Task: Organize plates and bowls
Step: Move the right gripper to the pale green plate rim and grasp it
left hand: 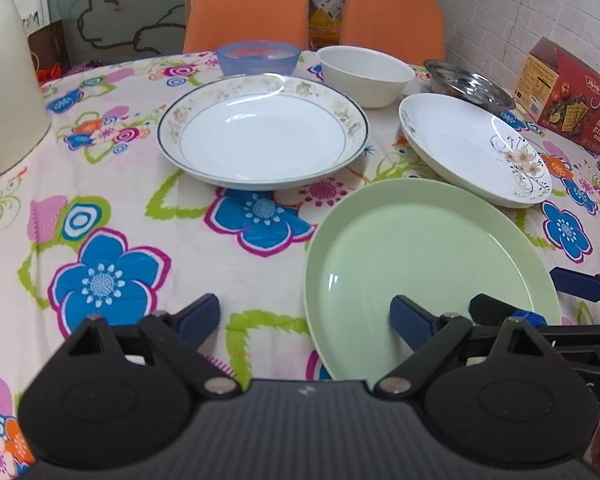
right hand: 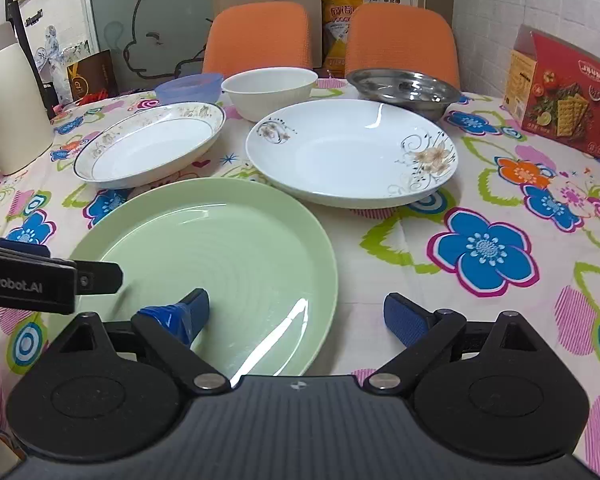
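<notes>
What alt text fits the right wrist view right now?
The open right hand-held gripper hovers over the near edge of a round pale green plate on a floral tablecloth. Behind sit a flower-painted white plate, a gold-rimmed white plate and a plain white bowl.

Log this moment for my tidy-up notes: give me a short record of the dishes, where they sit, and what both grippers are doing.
surface: flowered tablecloth
nearest dish: green plate, empty, flat on the cloth
middle row: gold-rimmed plate on the left, flower-print plate on the right, both empty
back row: blue bowl, white bowl, steel dish
stacking: none yet; every dish separate
left gripper: open, over the green plate's left edge, holding nothing
right gripper: open, over the green plate's right edge, holding nothing
</notes>
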Tool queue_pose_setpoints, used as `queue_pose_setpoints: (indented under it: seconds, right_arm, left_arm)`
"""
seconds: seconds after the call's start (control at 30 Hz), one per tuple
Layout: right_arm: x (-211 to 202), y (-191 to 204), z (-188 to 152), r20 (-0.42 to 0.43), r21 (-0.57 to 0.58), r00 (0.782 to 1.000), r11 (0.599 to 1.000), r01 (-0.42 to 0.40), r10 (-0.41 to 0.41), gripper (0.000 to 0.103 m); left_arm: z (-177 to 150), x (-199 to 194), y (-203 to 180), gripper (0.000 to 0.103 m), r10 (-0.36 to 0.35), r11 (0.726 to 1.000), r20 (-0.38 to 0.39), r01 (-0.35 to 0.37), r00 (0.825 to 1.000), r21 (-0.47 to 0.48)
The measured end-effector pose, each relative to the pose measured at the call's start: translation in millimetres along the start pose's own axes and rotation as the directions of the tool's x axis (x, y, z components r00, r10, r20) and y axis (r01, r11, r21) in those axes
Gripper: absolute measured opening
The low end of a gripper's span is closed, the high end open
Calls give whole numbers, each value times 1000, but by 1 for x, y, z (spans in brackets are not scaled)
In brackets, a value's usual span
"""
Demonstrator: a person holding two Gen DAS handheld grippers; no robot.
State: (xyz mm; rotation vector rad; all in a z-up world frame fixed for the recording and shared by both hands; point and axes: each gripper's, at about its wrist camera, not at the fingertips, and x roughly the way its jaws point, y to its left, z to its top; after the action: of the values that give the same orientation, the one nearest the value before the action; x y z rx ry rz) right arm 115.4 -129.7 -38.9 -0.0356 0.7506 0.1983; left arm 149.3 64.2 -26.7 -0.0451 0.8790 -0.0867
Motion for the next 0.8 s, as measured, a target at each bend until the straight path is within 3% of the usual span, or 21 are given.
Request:
queue_pose_setpoints:
  seconds: [0.13, 0.47, 0.53, 0.63, 0.7, 0.8]
  right_arm:
    - [-1, -1, -7, 48, -27, 998, 999, -29, 30, 84]
    - [0, 6, -10, 93, -76, 993, 995, -71, 78, 82]
    - [-1, 6, -14, 120, -84, 988, 993, -83, 92, 80]
    - [-3, 9, -14, 127, -83, 988, 993, -78, 89, 75]
    - [-6, 11, -13, 121, -73, 990, 995, -70, 79, 70]
    - [-20, 19, -15, 144, -64, 985, 995, -82, 91, 70]
  left_arm:
    - [-2, -2, -5, 72, -5, 999, 19, 4, 1000, 39]
    - [-6, -4, -23, 70, -3, 997, 51, -1, 999, 83]
    - [-7, -5, -24, 60, -16, 996, 53, 11, 998, 90]
    - [-8, -6, -28, 55, -14, 997, 57, 9, 998, 83]
    - [-9, -10, -25, 44, -18, 998, 53, 15, 998, 62]
    - [-13, -27, -17, 44, -10, 999, 76, 6, 997, 44]
